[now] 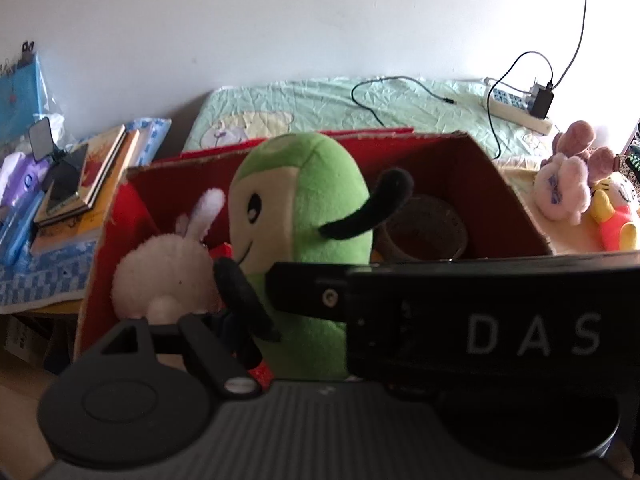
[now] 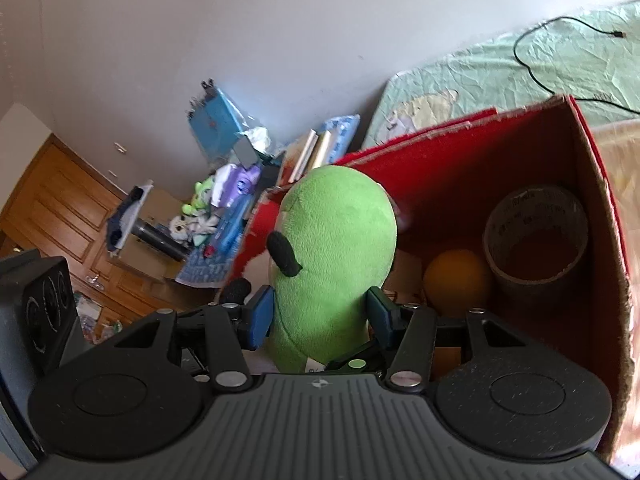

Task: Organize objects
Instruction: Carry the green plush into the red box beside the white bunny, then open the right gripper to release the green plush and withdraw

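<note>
A green plush toy (image 2: 336,240) with black arms stands upright in the red cardboard box (image 2: 472,152). My right gripper (image 2: 320,316) is shut on its lower body, one blue pad (image 2: 262,316) on each side. In the left wrist view the same green plush toy (image 1: 320,184) stands beside a white bunny plush (image 1: 168,276). My left gripper (image 1: 304,332) hangs just in front of them. Its left finger linkage (image 1: 168,332) is spread wide, and the right gripper's body (image 1: 480,312) hides its right finger.
A tape roll (image 2: 536,236) and an orange ball (image 2: 456,280) lie in the box's right half. Pink and yellow plush toys (image 1: 576,192) lie on the bed to the right, and a power strip with cables (image 1: 520,104) lies behind. Books and clutter (image 1: 80,176) are stacked to the left.
</note>
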Motion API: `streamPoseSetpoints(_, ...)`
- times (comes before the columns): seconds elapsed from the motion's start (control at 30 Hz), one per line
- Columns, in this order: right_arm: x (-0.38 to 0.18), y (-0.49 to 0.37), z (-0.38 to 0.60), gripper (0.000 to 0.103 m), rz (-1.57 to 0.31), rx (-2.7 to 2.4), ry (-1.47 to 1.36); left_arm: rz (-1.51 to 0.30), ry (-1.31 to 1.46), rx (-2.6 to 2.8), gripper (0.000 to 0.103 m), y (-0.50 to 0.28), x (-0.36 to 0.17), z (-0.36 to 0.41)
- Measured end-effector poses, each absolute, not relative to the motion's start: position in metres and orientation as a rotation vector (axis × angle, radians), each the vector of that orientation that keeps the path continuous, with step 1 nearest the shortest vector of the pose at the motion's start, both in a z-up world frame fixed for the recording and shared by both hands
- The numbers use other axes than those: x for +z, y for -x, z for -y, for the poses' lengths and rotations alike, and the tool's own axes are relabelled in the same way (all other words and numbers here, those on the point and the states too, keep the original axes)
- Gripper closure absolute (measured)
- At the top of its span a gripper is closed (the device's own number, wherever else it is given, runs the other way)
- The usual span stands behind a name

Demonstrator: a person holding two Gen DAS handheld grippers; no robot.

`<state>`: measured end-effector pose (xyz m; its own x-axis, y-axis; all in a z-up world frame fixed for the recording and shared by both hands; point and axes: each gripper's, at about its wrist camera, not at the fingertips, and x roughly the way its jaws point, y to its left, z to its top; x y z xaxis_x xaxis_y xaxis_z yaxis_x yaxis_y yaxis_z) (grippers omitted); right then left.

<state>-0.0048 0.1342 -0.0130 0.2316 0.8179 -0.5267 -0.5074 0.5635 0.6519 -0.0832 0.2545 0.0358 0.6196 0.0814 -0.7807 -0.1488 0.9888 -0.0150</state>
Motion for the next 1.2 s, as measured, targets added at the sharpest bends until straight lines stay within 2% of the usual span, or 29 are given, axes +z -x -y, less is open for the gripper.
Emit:
streamPoseSetpoints(0.37,-0.027,-0.009,-0.149,0.049,-1.043,0.849,-0.256,-0.964,0.078,0.133,0.027,0.065,0.016,-0.259)
streamPoseSetpoints(0.77,-0.04,-0.021,-0.144,0.047,-1.099,0.874,-0.324,-1.021,0.056,0.171,0.027,0.056,0.014,-0.257)
streamPoseSetpoints(0.9,-0.043,-0.023,-0.143,0.043,-1.123,0.878,-0.346,-1.037,0.05,0.191,0.025,0.056,0.013,-0.256)
streamPoseSetpoints(1.2,-0.044,-0.027,-0.142,0.042,-1.139,0.905,-0.352,-1.058,0.062,0.229,0.017,0.056,0.011,-0.258)
